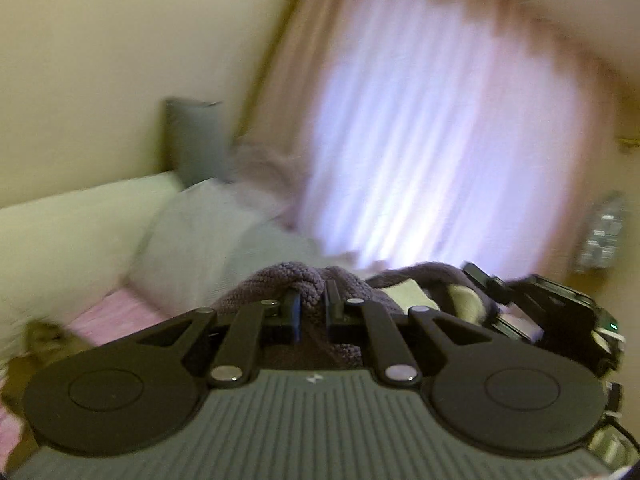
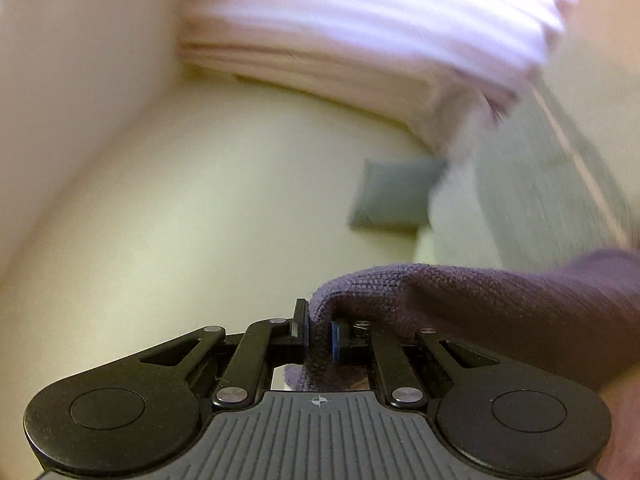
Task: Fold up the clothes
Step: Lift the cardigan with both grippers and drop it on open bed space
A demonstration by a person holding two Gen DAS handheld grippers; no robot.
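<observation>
Gripping hard right at the lens, the left hand-held gripper [image 1: 313, 312] has its two black fingers pinched on a bunched ridge of the dark purple chunky-knit garment [image 1: 280, 284], and the right hand-held gripper [image 2: 319, 340] is likewise clamped on a fold of the same knit [image 2: 480, 308]. Both cameras point up at the room rather than down at any surface, so the garment appears to be lifted in the air, strung between the two grippers; how it hangs below them is hidden.

Behind it are the large pink-white pleated curtain [image 1: 440, 120], the cream wall [image 2: 200, 200], the pale bed with a pink sheet [image 1: 116, 312], a light grey pillow [image 1: 208, 232] and a small dark grey square cushion [image 2: 392, 196]. All of this is smeared with motion blur, which suggests a fast swing.

Risks, as I judge them: each grip is on a thick wad of loose knit near the fingertips, so a quick shake could work the fabric out of one jaw and drop that side. The left grip looks bunched rather than on a clean edge, which could leave the fold crooked. A cream patch inside the garment [image 1: 408, 294], possibly a label or lining, may mean layers are caught together. The right gripper's body, seen in the left view [image 1: 552, 312], sits close, so a collision is possible.
</observation>
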